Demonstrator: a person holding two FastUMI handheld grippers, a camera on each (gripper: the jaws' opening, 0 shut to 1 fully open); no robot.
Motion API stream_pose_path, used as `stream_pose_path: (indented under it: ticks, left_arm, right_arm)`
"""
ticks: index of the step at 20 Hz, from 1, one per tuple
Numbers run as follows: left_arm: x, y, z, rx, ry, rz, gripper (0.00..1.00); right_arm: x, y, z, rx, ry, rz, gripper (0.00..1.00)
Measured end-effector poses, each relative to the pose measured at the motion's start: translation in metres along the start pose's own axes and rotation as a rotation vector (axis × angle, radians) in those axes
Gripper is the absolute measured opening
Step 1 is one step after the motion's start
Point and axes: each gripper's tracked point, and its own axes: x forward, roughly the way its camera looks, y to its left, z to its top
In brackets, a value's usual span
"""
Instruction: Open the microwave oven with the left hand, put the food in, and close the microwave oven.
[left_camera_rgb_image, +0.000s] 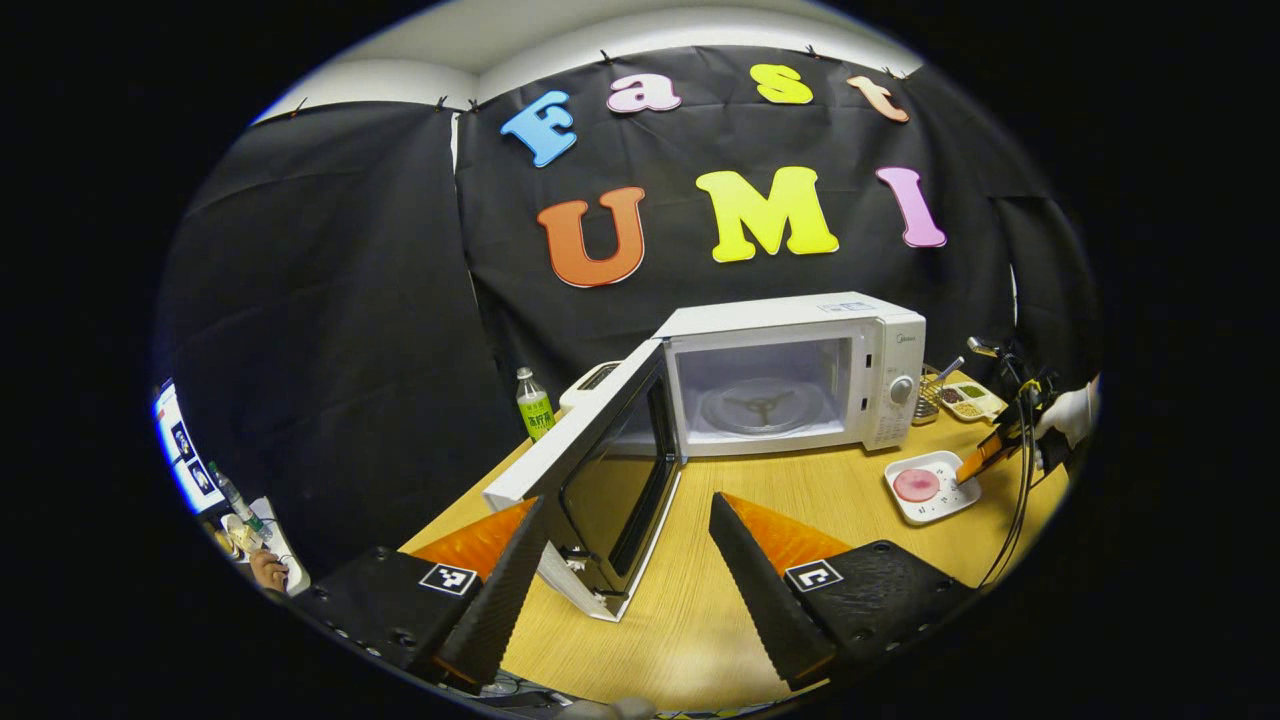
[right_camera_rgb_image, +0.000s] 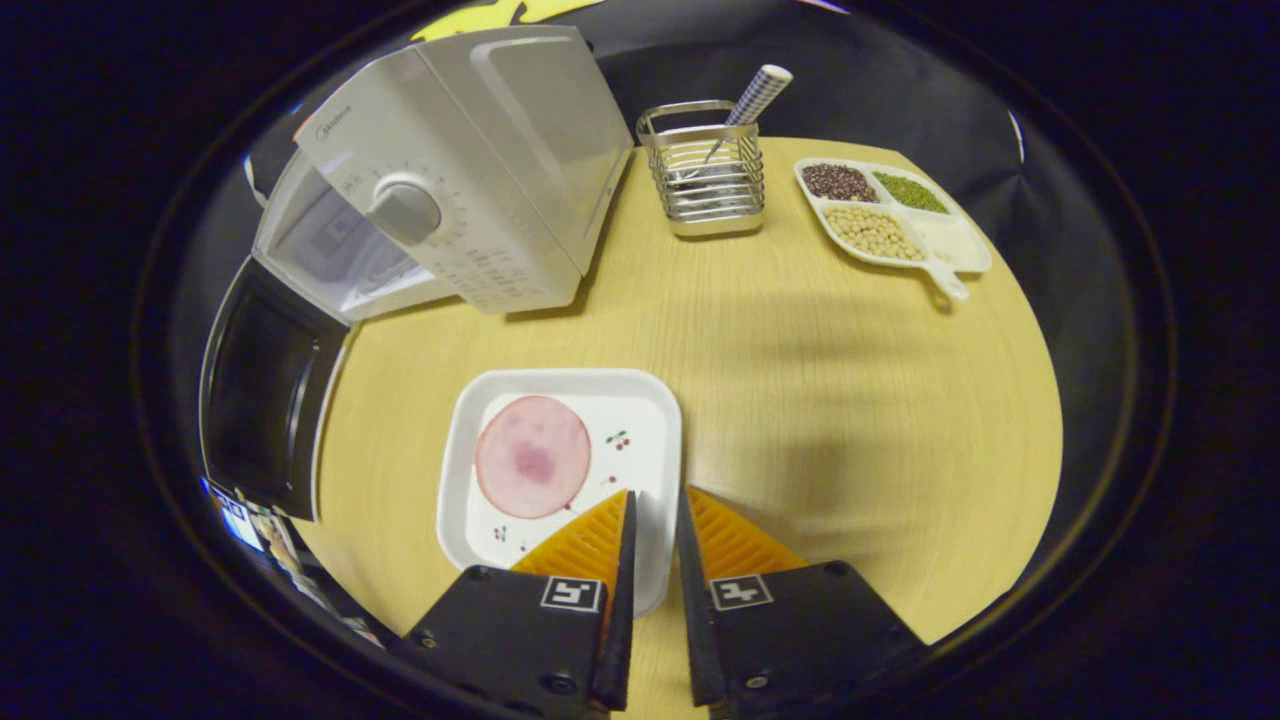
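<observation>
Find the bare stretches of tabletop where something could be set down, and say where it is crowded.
Free: the wide wood between the plate and the divided dish, and the strip before the microwave opening. Crowded: the far edge, where the wire holder stands beside the microwave, and the left, taken by the open door.

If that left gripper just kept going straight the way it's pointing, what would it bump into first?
Most likely the open microwave door: it stands just ahead of the left gripper, its edge reaching between the spread fingers. Depth is hard to judge; slightly right, it might slip past toward the microwave.
</observation>
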Motion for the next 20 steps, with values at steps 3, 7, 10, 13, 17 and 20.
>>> stream_pose_path:
  ticks: [3,7,10,13,17,20]
  left_arm:
    - [0.003,0.005,0.003,-0.002,-0.015,0.008,0.96]
    - [0.007,0.011,0.002,-0.012,-0.019,0.017,0.96]
    - [0.005,0.014,0.003,-0.015,-0.013,0.024,0.96]
    - [0.001,0.022,0.011,-0.007,-0.028,0.033,0.96]
    - [-0.005,0.025,0.023,0.008,-0.040,0.020,0.96]
    - [-0.005,0.019,0.031,0.025,-0.047,-0.002,0.96]
  right_arm:
    - [-0.001,-0.001,0.000,0.029,0.062,-0.052,0.08]
    - [0.001,-0.002,-0.003,0.074,0.093,-0.035,0.04]
    - [0.000,0.006,-0.006,0.165,0.069,0.064,0.04]
    - [0.003,0.010,-0.009,0.289,0.035,0.168,0.04]
    - [-0.005,0.027,-0.001,0.420,-0.056,0.269,0.04]
    - [-0.010,0.036,-0.005,0.444,-0.058,0.279,0.03]
